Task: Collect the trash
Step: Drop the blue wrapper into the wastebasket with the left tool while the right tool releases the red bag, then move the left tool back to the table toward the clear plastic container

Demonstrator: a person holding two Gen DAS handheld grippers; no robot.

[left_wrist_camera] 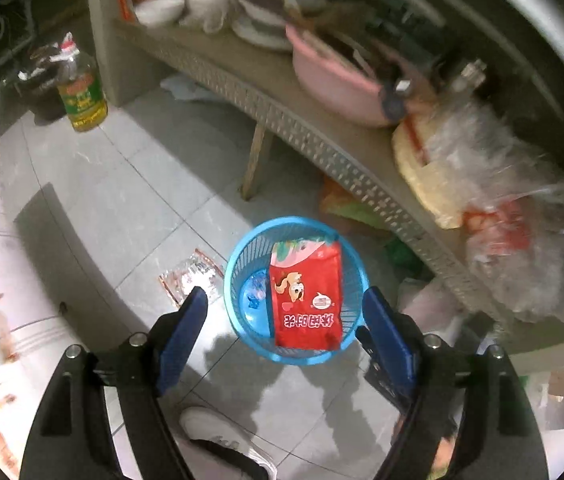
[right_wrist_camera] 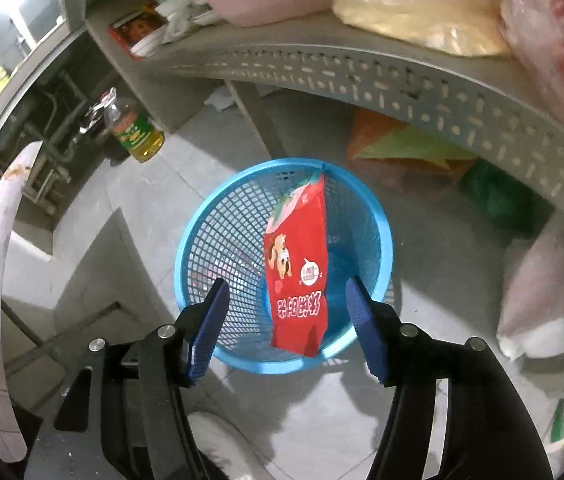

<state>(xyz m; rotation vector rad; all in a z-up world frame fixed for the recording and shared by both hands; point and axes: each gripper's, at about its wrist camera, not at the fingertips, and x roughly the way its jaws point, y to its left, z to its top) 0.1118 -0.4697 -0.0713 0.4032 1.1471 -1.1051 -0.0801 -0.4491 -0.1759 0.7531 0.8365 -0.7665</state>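
Straight ahead of and below both wide-open, empty grippers, left gripper (left_wrist_camera: 282, 308) and right gripper (right_wrist_camera: 286, 300), the red snack packet (right_wrist_camera: 298, 276) stands lengthwise in the blue basket (right_wrist_camera: 210, 216); a clear wrapper (left_wrist_camera: 192, 280) (still loose on the floor) lies just beside the left gripper's left finger, nearer that hand.

Each handheld gripper has a black frame of angled arms joined by round silver screw heads, ending in two flat blue pads: the left gripper (left_wrist_camera: 284, 312) and the right gripper (right_wrist_camera: 288, 298) look alike. The pads' inner faces are finely ribbed. Below them shows a white shoe (left_wrist_camera: 218, 434) with a dark trouser cuff.
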